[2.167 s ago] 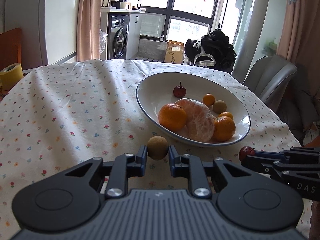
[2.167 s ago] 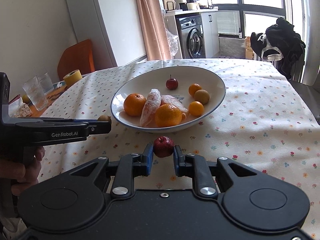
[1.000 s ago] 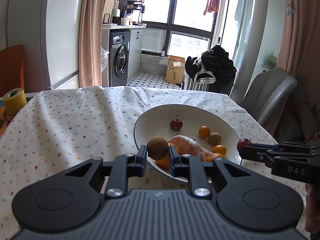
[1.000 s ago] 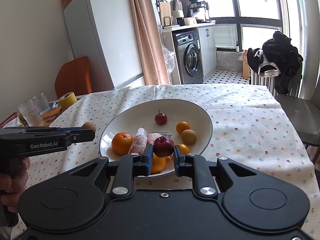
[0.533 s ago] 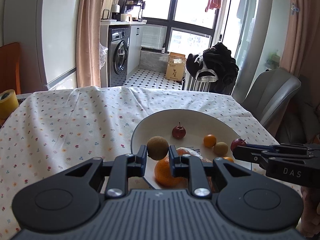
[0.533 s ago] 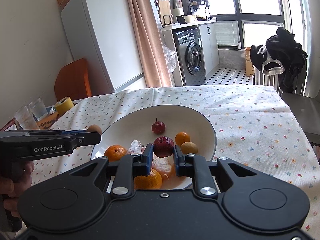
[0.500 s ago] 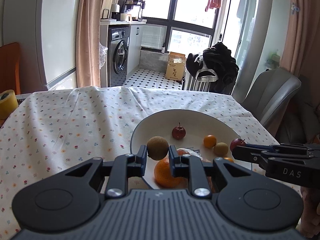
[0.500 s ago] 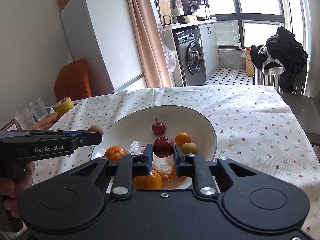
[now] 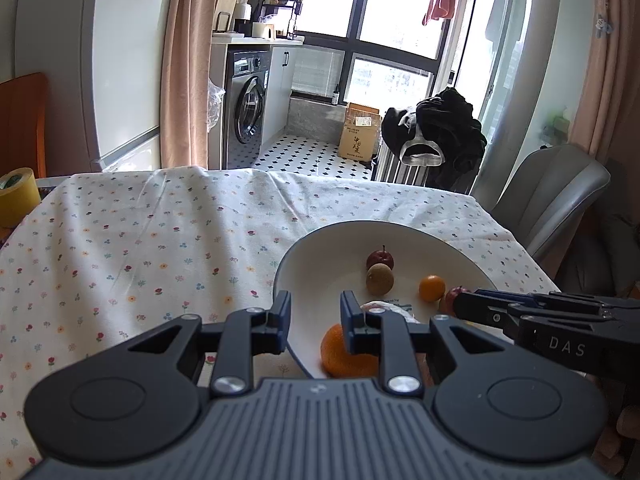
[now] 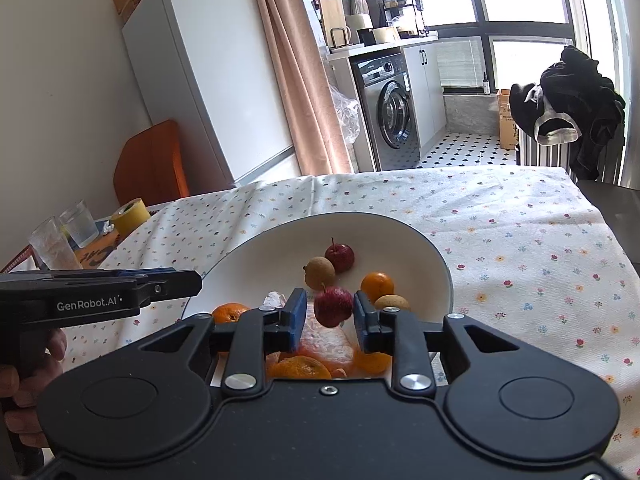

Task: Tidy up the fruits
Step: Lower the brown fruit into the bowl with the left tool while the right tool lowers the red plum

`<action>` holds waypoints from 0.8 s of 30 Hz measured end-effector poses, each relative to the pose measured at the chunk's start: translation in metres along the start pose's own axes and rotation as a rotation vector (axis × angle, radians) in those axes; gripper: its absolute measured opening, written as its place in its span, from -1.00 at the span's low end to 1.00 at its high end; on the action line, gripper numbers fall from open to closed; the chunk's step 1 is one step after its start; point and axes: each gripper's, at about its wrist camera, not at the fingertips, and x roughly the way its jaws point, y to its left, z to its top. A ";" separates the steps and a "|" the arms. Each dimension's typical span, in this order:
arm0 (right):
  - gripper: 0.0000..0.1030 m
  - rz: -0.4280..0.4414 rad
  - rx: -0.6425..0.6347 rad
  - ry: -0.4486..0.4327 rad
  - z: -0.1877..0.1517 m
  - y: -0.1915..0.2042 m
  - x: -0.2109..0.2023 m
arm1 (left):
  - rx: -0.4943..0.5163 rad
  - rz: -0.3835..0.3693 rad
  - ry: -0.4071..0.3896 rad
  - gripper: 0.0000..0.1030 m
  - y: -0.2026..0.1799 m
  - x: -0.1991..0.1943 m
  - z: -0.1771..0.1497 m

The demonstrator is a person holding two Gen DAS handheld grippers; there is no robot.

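Since half a second ago we have let both fruits go: our left gripper (image 9: pixel 314 316) gapes empty, its small brown round fruit (image 9: pixel 379 279) resting in the wide white ceramic bowl (image 9: pixel 320 248); our right gripper (image 10: pixel 330 316) stands parted, the little red apple (image 10: pixel 333 306) untouched between its pads, dropping bowlward.

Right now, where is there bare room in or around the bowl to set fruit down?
Bare: the bowl's far and left inner wall, beyond the red apple and brown fruit; also the tablecloth left of the bowl. Crowded: the bowl's near side, with oranges and peeled citrus.
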 end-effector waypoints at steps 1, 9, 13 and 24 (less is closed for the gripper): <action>-0.35 -0.002 0.002 -0.001 0.000 0.000 0.000 | 0.000 -0.002 0.002 -0.52 0.000 -0.001 0.000; -0.33 -0.003 0.014 0.000 -0.001 -0.002 -0.006 | -0.017 0.016 -0.015 0.17 0.001 -0.011 -0.003; -0.25 -0.014 0.019 -0.007 -0.003 -0.002 -0.013 | -0.018 0.015 -0.012 0.36 0.001 -0.015 -0.005; -0.07 -0.016 -0.001 -0.033 -0.004 0.005 -0.040 | -0.035 0.032 -0.033 0.65 0.001 -0.041 -0.008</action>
